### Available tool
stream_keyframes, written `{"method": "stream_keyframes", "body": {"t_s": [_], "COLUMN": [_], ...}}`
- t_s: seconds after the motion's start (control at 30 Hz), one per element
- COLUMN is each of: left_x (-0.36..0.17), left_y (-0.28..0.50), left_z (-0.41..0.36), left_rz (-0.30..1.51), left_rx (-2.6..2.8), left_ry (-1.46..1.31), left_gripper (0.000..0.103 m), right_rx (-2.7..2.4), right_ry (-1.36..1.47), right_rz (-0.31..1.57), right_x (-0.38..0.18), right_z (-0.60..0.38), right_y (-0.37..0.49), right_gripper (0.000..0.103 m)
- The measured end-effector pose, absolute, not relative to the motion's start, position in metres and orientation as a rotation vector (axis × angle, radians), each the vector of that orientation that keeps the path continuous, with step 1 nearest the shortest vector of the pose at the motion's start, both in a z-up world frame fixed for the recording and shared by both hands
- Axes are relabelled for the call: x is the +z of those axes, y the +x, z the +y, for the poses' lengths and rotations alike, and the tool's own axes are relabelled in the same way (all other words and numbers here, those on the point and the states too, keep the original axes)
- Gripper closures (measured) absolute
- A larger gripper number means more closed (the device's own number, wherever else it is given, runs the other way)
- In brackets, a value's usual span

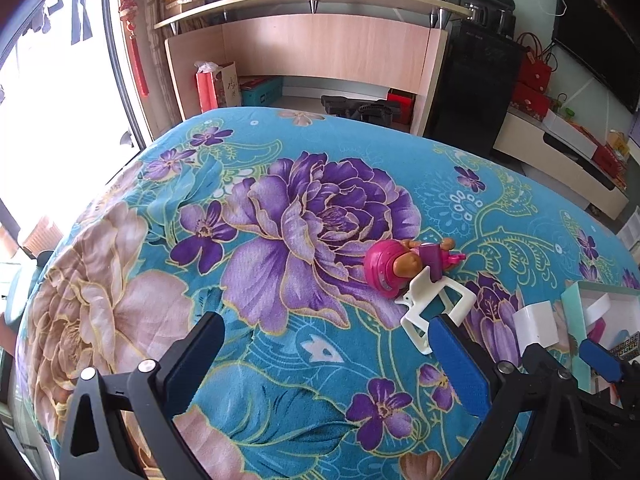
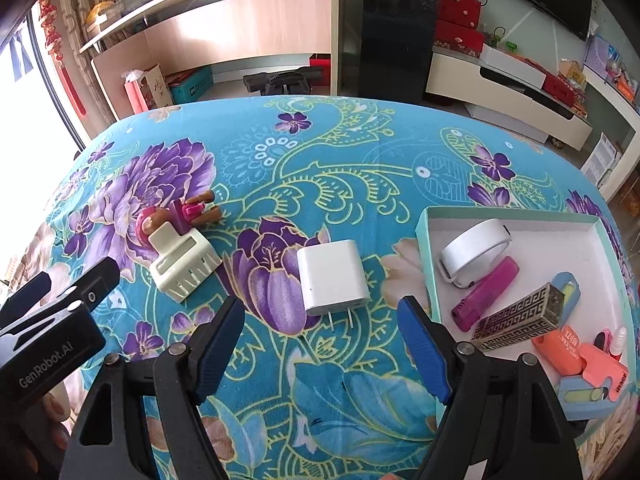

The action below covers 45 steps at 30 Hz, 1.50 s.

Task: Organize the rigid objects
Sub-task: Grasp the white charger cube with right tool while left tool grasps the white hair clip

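A white hair clip (image 1: 434, 312) (image 2: 185, 266) lies on the floral cloth against a pink toy figure (image 1: 404, 264) (image 2: 176, 216). A white charger plug (image 2: 333, 278) (image 1: 536, 324) lies on the cloth to the right of the clip. A teal-rimmed box (image 2: 426, 236) (image 1: 568, 304) holds a white band (image 2: 476, 250), a magenta lighter (image 2: 486, 294), a patterned case (image 2: 518, 322) and several small items. My left gripper (image 1: 326, 364) is open and empty, its right finger just before the clip. My right gripper (image 2: 320, 344) is open and empty, just before the plug's prongs.
The table's far edge (image 1: 320, 114) drops to the floor. Behind it stand a wooden counter (image 1: 320, 48), a black cabinet (image 2: 396, 32) and a low TV bench (image 2: 508, 88). The left gripper's body (image 2: 52, 328) shows at the left of the right wrist view.
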<state>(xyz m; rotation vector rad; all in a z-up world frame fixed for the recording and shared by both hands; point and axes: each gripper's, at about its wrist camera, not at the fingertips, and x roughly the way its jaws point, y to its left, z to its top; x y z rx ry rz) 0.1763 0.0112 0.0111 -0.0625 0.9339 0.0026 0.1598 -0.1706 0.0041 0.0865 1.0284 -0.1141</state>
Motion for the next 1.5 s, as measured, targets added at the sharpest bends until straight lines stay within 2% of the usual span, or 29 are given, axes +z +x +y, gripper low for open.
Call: {"method": "stream_keyframes", "body": {"t_s": [0.53, 0.67, 0.93, 1.13, 1.2, 1.27, 1.3, 1.43, 1.5], "left_x": [-0.015, -0.017, -0.028, -0.029, -0.029, -0.029, -0.028, -0.027, -0.024], "left_y": [0.197, 0.2, 0.211, 0.213, 0.213, 0.212, 0.212, 0.21, 0.208], "left_z": [-0.008, -0.018, -0.029, -0.034, -0.036, -0.039, -0.04, -0.038, -0.036], "left_rz": [0.991, 0.997, 1.018, 1.0, 0.996, 0.991, 0.989, 0.992, 0.99], "left_rx": [-0.148, -0.217, -0.25, -0.247, -0.261, -0.269, -0.272, -0.288, -0.292], "left_ry": [-0.125, -0.139, -0.15, -0.13, -0.131, -0.119, -0.113, -0.125, -0.13], "left_gripper": [0.0, 0.0, 0.002, 0.019, 0.032, 0.04, 0.04, 0.041, 0.044], "right_rx": [-0.065, -0.091, -0.109, -0.11, -0.11, -0.109, -0.109, -0.103, -0.1], "right_ry": [0.124, 0.096, 0.061, 0.049, 0.05, 0.055, 0.053, 0.065, 0.081], "right_rz": [1.093, 1.094, 1.089, 1.075, 1.07, 1.066, 1.065, 1.06, 1.059], "right_x": [-0.024, -0.024, -0.026, -0.026, -0.025, -0.025, -0.025, -0.024, -0.022], "right_z": [-0.182, -0.181, -0.184, -0.185, -0.186, -0.188, -0.188, -0.191, -0.193], "right_y": [0.174, 0.18, 0.193, 0.196, 0.196, 0.196, 0.196, 0.191, 0.187], "right_gripper": [0.024, 0.031, 0.037, 0.045, 0.051, 0.054, 0.058, 0.059, 0.059]}}
